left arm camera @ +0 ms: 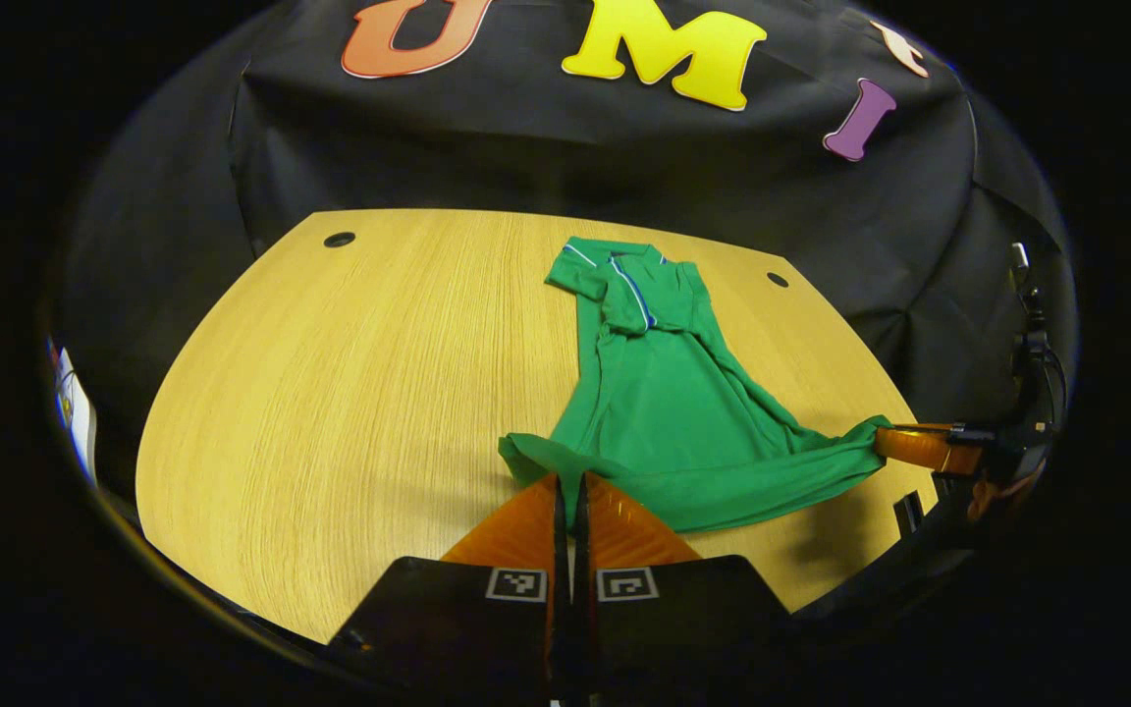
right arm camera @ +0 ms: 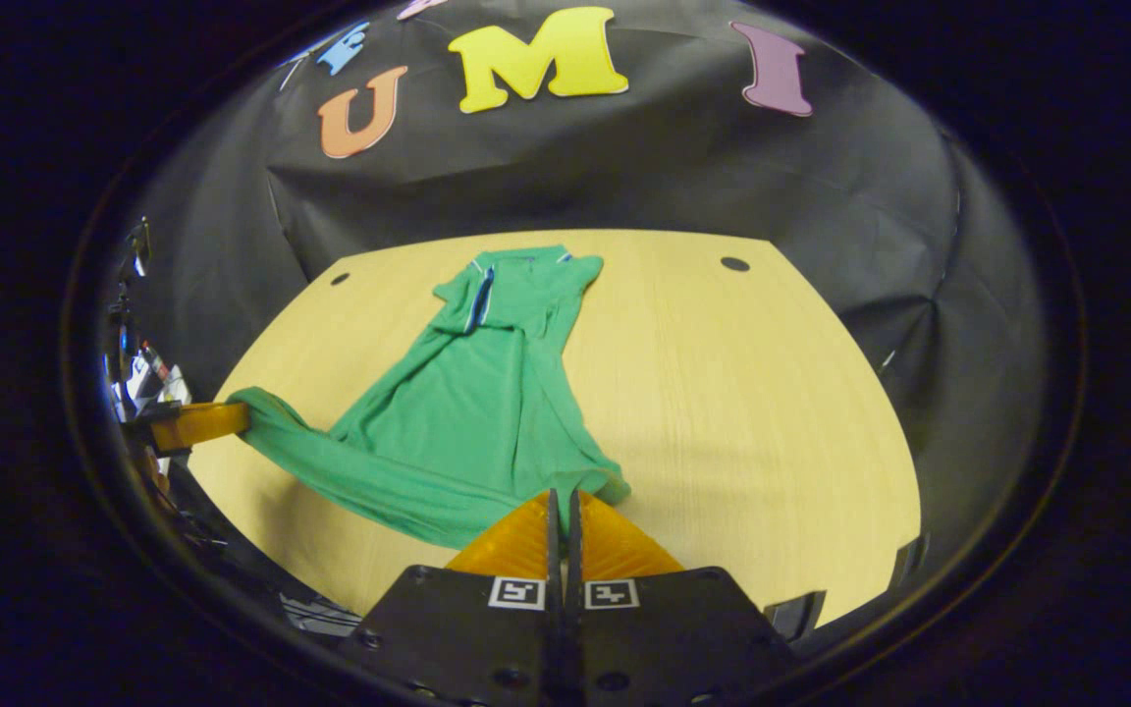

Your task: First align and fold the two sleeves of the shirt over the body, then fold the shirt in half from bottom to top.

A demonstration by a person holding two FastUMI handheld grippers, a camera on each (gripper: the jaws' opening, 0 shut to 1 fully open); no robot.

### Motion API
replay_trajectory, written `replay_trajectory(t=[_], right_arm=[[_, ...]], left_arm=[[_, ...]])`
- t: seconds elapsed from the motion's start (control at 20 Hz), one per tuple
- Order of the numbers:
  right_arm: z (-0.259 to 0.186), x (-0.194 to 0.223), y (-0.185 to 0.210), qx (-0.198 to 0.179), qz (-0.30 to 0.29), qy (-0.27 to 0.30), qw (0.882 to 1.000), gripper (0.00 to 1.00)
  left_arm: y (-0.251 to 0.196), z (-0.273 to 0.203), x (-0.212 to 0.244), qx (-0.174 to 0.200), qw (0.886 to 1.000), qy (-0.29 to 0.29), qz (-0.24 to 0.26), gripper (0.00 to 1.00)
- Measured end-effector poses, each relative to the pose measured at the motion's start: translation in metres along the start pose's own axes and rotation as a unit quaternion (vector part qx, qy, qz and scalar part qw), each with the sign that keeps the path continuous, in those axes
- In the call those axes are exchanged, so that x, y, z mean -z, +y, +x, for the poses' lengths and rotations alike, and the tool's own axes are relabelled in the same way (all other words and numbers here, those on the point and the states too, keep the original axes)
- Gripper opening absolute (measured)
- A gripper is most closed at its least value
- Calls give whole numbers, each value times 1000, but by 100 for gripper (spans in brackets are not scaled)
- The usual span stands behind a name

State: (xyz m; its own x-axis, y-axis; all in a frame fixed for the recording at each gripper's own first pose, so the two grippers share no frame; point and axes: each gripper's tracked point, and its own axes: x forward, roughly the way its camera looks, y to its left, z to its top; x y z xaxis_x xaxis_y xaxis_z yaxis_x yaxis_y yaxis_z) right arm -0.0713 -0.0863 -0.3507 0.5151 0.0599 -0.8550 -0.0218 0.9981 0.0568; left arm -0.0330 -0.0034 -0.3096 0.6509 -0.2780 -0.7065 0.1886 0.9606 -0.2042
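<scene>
Pale wooden surface [left arm camera: 330,393] with a rounded near edge stands before a black cloth wall. On it lies a green short-sleeved polo shirt [left arm camera: 654,403] of soft knit fabric, its collar at the far end and its hem at the near end, so its long axis runs away from both tools.

The left tool [left arm camera: 570,483] is closed narrowly on the shirt's near left hem corner, fabric caught between its fingers. In the right gripper view, the right tool [right arm camera: 562,499] is likewise pinched shut on the near right hem corner. Each view also shows the other tool off to the side, gripping its end of the stretched hem, which sags between them, seemingly just above the wood.

The sleeves appear already folded onto the body near the collar [right arm camera: 516,267], though wrinkles make this hard to confirm. Judging by this, the bottom-to-top fold is in hand: the collar lies straight ahead of both tools, roughly equally near each, so the hem would travel forward along the shirt's length.
</scene>
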Motion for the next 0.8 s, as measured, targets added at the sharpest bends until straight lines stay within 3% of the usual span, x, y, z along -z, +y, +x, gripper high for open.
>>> replay_trajectory(t=[0.8], right_arm=[[41,-186,-11,-5,5,-87,996,0]], left_arm=[[4,63,-168,-10,995,-95,-8,6]])
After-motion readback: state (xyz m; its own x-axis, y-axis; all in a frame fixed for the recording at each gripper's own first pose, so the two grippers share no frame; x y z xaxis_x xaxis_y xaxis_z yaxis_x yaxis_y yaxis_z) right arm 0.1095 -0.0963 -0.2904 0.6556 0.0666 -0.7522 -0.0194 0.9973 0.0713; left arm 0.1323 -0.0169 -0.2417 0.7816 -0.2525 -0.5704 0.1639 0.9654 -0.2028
